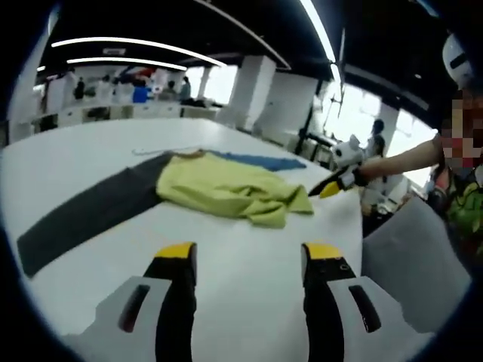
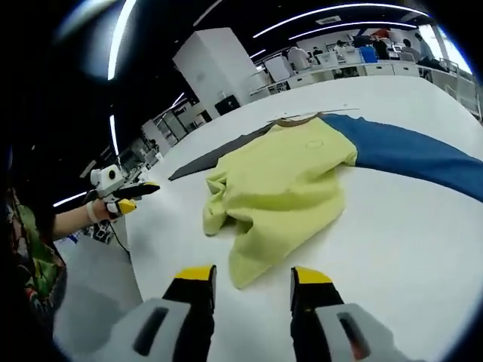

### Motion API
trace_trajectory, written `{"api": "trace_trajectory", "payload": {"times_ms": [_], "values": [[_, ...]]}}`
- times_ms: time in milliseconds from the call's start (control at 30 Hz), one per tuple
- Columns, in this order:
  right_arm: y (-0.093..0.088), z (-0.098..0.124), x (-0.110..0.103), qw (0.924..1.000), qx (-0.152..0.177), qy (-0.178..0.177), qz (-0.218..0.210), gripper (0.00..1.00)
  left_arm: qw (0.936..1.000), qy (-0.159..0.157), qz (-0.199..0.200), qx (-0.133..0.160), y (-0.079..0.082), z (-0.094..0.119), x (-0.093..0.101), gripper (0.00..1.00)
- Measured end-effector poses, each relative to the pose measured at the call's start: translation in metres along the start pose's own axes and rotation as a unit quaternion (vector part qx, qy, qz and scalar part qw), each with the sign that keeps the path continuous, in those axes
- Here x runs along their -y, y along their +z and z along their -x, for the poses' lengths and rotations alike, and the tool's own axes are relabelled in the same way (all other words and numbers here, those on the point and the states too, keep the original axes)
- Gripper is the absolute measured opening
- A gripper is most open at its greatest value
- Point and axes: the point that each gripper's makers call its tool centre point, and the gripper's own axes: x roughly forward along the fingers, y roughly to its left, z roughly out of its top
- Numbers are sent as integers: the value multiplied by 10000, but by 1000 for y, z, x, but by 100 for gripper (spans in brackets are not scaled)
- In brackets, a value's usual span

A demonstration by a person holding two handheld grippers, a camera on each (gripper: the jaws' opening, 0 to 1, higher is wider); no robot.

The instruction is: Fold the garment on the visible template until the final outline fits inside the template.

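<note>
Yellow-tipped fingers spread before unmarked garment.

Left gripper view: low over surface, facing the yellow garment from a little way off, right claw at its far side. Right gripper view: higher, closer, from opposite side. Both share garment + surface.

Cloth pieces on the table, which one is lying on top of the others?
The yellow-green shirt. It is crumpled and overlaps both flat strips, the dark grey one and the blue one.
</note>
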Motion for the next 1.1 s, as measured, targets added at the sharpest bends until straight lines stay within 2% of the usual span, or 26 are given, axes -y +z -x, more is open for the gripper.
{"api": "trace_trajectory", "payload": {"times_ms": [167, 400, 467, 567, 667, 733, 867, 967, 1000, 1100], "values": [[-1, -5, 8, 9998, -66, -53, -170, 29, 10000, 38, -7, 16, 1, 3, -1, 53], [3, -13, 14, 9986, 1, -95, -517, 11, 10000, 65, 7, 33, 1, 2, -2, 52], [3, -14, 15, 9985, -13, -131, -537, 1, 10000, 58, 11, 33, 1, 2, -2, 52], [10, -11, 9, 9970, 59, -29, -769, 0, 10000, 50, 5, 39, 2, 1, -1, 52], [22, -5, 7, 9971, 156, -46, -748, 0, 10000, 61, 22, 59, 2, 1, -1, 51], [40, -2, -5, 9933, 295, 183, -1101, 0, 9999, 80, 22, 65, 2, 1, -2, 51], [69, -1, -22, 9903, 491, 418, -1232, 0, 9999, 59, 49, 92, 1, 1, 0, 51], [93, -9, -34, 9902, 536, 507, -1185, 0, 9999, 62, 78, 124, 1, 0, 1, 50], [95, -11, -35, 9902, 536, 506, -1185, 0, 9999, 56, 88, 135, 1, 0, 1, 50], [115, -27, -42, 9902, 521, 554, -1167, 0, 9998, 52, 100, 159, 2, -1, 3, 50]]}}
